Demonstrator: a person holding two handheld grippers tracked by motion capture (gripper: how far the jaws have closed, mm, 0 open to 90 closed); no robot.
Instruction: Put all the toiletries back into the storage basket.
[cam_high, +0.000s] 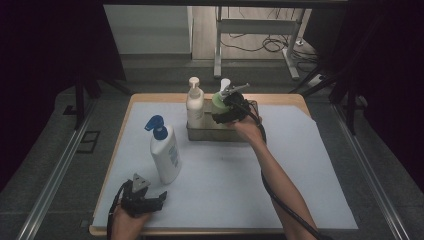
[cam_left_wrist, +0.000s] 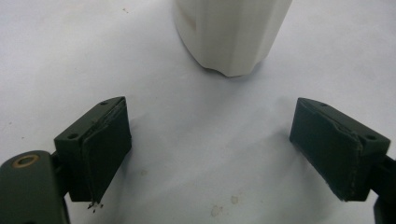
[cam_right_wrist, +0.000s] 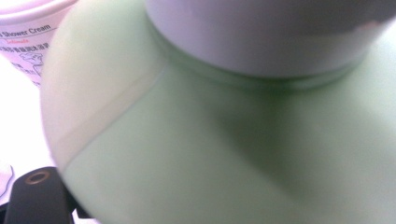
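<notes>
While the right tool (cam_high: 227, 107) was clamped around the green pump bottle (cam_high: 218, 101) at the metal tray (cam_high: 200, 134) near the counter's far edge, the bottle stood at the tray's right end, just beside the cream-coloured pump bottle (cam_high: 195, 102) at its left end. In the right gripper view the green shoulder (cam_right_wrist: 224, 140) pressed right up against the camera, so the jaws looked spread wide on that broad body. The left tool (cam_high: 141, 196) rested near the counter's (cam_high: 300, 150) front-left corner, jaws wide and holding nothing, with the base of the white blue-pump bottle (cam_left_wrist: 232, 35) standing just ahead of it. The likely trouble was the smooth, rounded plastic: a grip taken high on the shoulder could slide and let the bottle tip. Whether its base was seated in the tray could not be told. A careless sideways move might also knock the neighbouring bottle over.
</notes>
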